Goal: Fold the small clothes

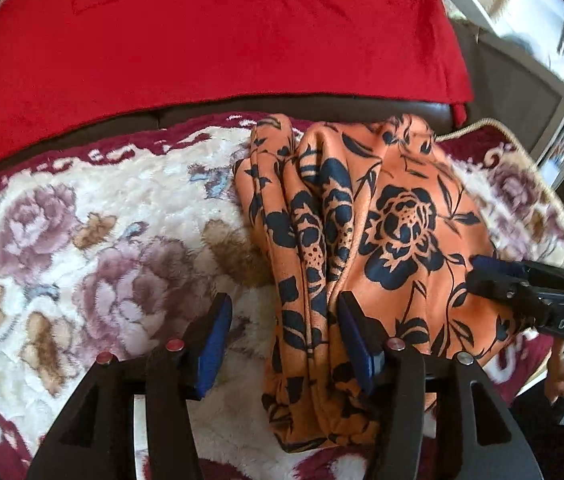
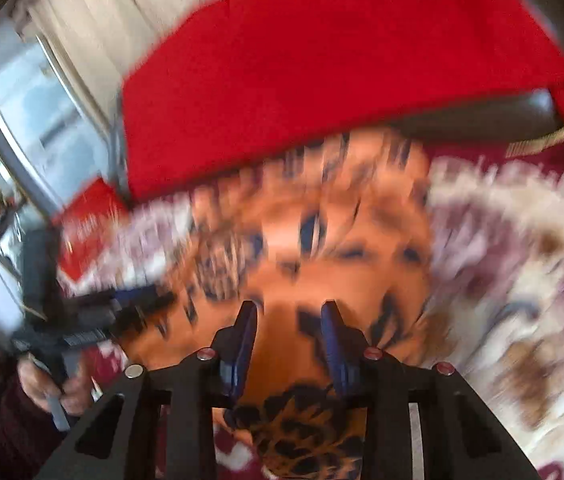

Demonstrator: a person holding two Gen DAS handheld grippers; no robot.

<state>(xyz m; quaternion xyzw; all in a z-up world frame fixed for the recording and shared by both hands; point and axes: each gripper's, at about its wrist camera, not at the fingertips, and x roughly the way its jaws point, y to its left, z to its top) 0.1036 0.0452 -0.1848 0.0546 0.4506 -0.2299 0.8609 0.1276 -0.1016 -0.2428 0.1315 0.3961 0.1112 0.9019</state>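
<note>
An orange garment with a dark blue floral print [image 1: 366, 240] lies bunched in long folds on a cream and maroon floral blanket [image 1: 102, 240]. My left gripper [image 1: 282, 312] is open, its right finger resting against the garment's left folds and its left finger over the blanket. In the left wrist view my right gripper [image 1: 482, 268] reaches in from the right at the garment's right edge. In the blurred right wrist view my right gripper [image 2: 289, 316] is open over the garment [image 2: 322, 264], with cloth between and under its fingers. The left gripper [image 2: 138, 300] shows at the left there.
A red cloth [image 1: 210, 40] covers the sofa back behind the blanket, above a dark leather strip [image 1: 202, 114]. A window with a grey frame [image 1: 542, 80] stands to the right. The blanket's braided edge [image 1: 522, 148] runs near the right side.
</note>
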